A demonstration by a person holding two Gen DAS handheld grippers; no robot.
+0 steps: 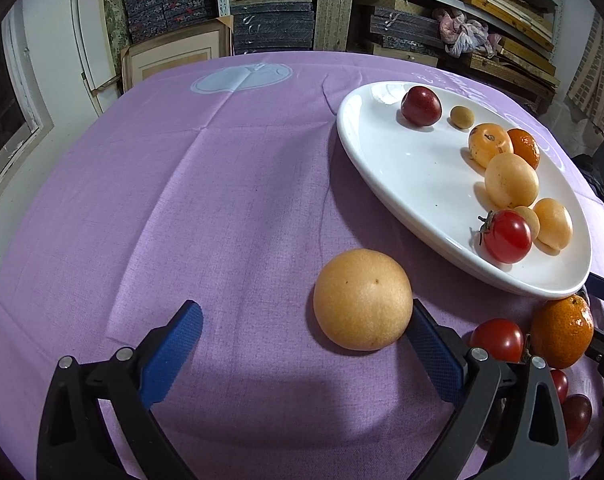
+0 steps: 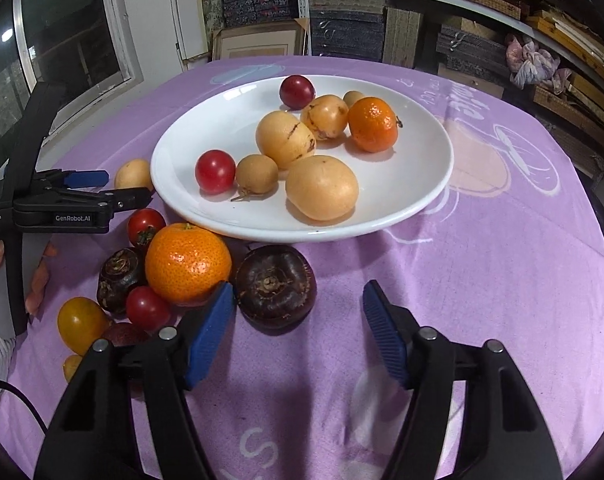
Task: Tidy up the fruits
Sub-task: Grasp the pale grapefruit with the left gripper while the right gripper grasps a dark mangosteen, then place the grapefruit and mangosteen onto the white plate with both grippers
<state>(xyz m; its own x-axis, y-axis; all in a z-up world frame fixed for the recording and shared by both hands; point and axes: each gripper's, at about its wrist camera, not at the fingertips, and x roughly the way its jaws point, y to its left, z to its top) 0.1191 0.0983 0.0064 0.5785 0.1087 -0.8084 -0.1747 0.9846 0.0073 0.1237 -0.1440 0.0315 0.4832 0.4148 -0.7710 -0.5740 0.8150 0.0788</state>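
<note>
The surface wears a lilac cloth [image 2: 502, 280] with pale white and pink prints. The plate [image 2: 414, 184] is plain glossy white. On it, at 12 o'clock, lies a dark red plum [image 2: 297, 91]; at 2 o'clock a bright orange mandarin [image 2: 373, 124]; at 9 o'clock a red tomato [image 2: 215, 171]; the rest are tan-yellow. Outside the plate at 6 o'clock sits a purple-black mangosteen [image 2: 275, 286], beside another orange mandarin [image 2: 187, 263]. Both claws are black with blue pads [image 2: 210, 340].

One plate [image 2: 414, 200], two mandarins [image 2: 372, 124], two mangosteens [image 2: 276, 286], three pale round fruits [image 2: 322, 188].
</note>
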